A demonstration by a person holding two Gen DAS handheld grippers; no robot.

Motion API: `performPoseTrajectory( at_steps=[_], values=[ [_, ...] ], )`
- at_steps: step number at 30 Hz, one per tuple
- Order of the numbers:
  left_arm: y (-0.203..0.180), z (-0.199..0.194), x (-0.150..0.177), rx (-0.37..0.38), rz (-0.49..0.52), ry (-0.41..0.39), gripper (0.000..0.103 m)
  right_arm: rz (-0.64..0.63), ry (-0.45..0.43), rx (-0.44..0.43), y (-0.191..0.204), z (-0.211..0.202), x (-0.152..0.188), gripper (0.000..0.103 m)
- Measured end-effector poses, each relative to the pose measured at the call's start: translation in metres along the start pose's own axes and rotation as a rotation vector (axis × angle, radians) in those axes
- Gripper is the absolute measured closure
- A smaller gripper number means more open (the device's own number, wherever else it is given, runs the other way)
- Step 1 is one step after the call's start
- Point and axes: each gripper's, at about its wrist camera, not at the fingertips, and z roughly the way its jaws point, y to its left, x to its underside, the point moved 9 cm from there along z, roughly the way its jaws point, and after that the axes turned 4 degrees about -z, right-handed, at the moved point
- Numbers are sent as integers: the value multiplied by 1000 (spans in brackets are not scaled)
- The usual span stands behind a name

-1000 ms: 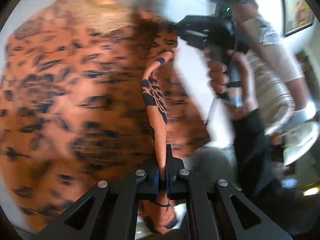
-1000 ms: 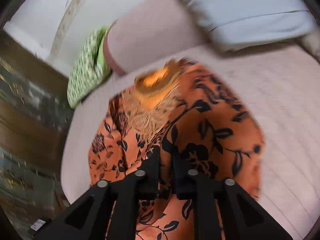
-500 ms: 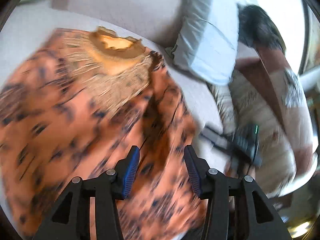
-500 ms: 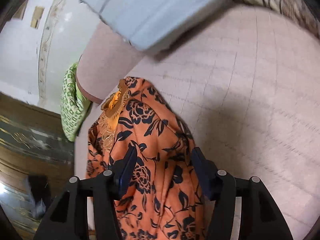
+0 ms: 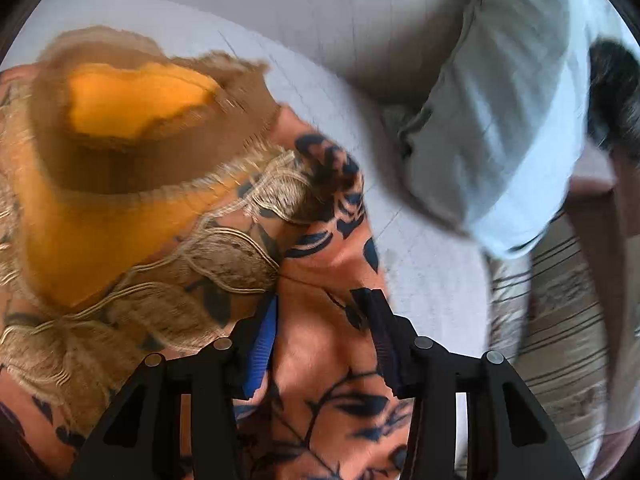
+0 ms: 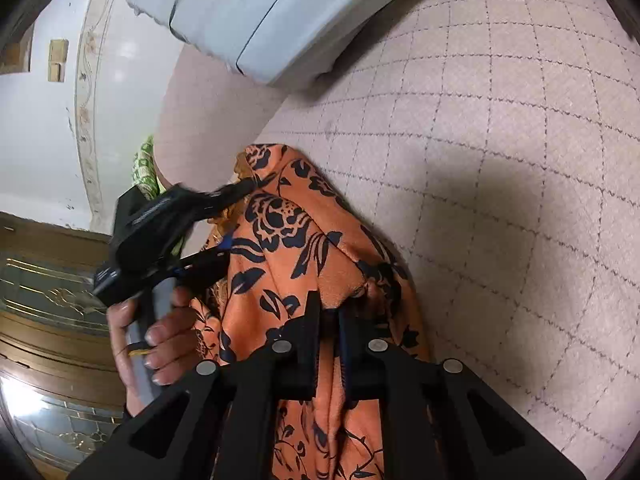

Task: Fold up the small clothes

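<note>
An orange garment with a black flower print (image 5: 328, 360) (image 6: 288, 240) lies on a pale quilted bed (image 6: 500, 160). It has a gold embroidered neckline (image 5: 132, 152). My left gripper (image 5: 320, 336) is open, with its jaws either side of the cloth near the shoulder; it also shows in the right wrist view (image 6: 224, 224) at the garment's left edge. My right gripper (image 6: 329, 320) is shut on a raised fold of the garment.
A light blue pillow (image 5: 500, 128) (image 6: 260, 12) lies against the headboard. A green patterned cloth (image 6: 142, 168) sits at the bed's far corner. A striped fabric (image 5: 560, 320) lies to the right. A wooden door (image 6: 48, 300) stands on the left.
My left gripper has opened and let go of the cloth, then moved up close to the neckline. My right gripper opened half a second ago and has shut again on a fold.
</note>
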Motion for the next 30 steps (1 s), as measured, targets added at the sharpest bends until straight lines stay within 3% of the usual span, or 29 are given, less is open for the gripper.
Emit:
performPoseTrajectory(
  at_steps=[1, 2, 6, 9, 12, 14, 16, 19, 20, 22, 24, 26, 30],
  values=[
    [-2, 4, -2, -17, 12, -10, 78, -4, 10, -4, 1, 2, 1, 95],
    [-5, 5, -4, 3, 9, -13, 94, -12, 30, -9, 0, 5, 1, 93],
    [-25, -16, -12, 117, 42, -17, 96, 59, 45, -64, -13, 11, -1, 89],
    [-41, -33, -17, 141, 93, -37, 97, 84, 12, -90, -15, 10, -6, 96],
    [-55, -43, -24, 182, 91, -41, 97, 85, -63, -136, -10, -11, -14, 98],
    [-66, -39, -27, 205, 108, -30, 97, 66, -120, -113, -11, -24, -20, 98],
    [-68, -26, -35, 163, 154, -25, 94, 92, -141, -99, -22, -24, -22, 98],
    [-37, 11, -39, -44, 146, -1, 90, 149, -99, -31, -44, -4, -14, 92],
    [-28, 16, -38, -81, 134, -5, 89, 141, -82, -23, -46, 0, -13, 92],
    [-21, 10, -33, -55, 123, -24, 85, 122, -84, -16, -42, -4, -13, 89],
    [-20, -9, -28, -2, 120, -69, 71, 85, -99, -7, -33, -11, -15, 86],
    [-19, -23, -25, 1, 132, -106, 62, 69, -99, 0, -29, -10, -14, 83],
    [-17, -21, -19, 15, 111, -88, 60, 98, -91, 8, -32, -4, -11, 83]
  ],
)
